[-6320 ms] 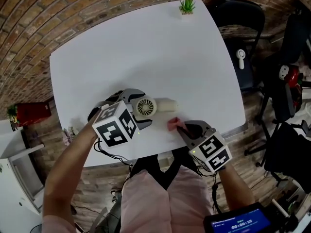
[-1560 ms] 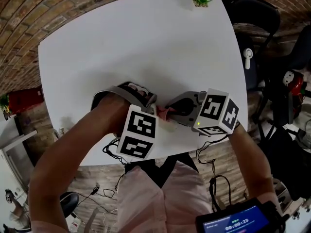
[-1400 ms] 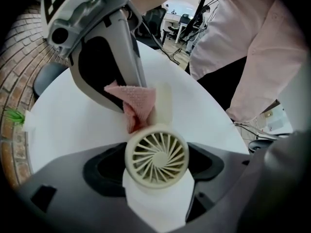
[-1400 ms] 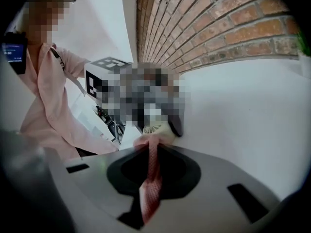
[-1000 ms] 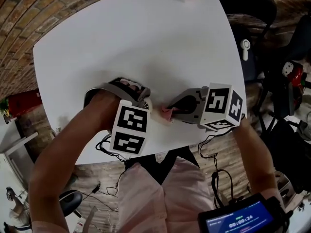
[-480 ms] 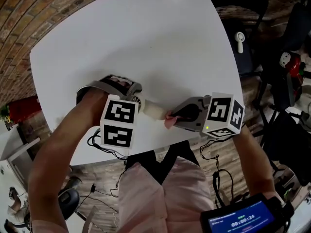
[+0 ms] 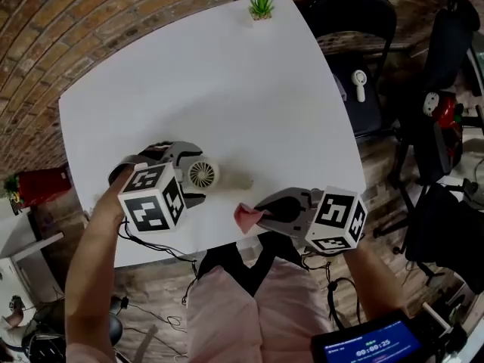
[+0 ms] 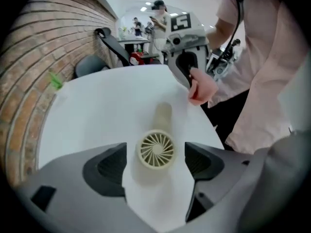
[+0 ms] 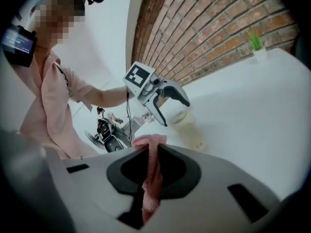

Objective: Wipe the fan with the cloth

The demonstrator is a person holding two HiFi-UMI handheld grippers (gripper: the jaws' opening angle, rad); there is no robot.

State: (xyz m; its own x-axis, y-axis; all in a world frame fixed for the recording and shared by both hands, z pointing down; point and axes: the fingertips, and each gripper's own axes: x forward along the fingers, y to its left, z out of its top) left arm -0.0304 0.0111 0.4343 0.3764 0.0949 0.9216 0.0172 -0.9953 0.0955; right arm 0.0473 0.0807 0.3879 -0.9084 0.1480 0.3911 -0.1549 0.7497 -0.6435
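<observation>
Left gripper (image 7: 189, 178): jaws spread either side of the fan (image 7: 219, 177), not touching its round grille. The fan lies on the white table (image 7: 227, 82), handle pointing right. Pink cloth (image 7: 245, 216), near the handle's end, is pinched in the right gripper (image 7: 261, 212).

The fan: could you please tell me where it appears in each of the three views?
Head view: fan left of centre.
Left gripper view: fan low centre, between the parted jaws of the left claw.
Right gripper view: fan centre, beyond the cloth.
Shared landmark: the small potted plant.
</observation>
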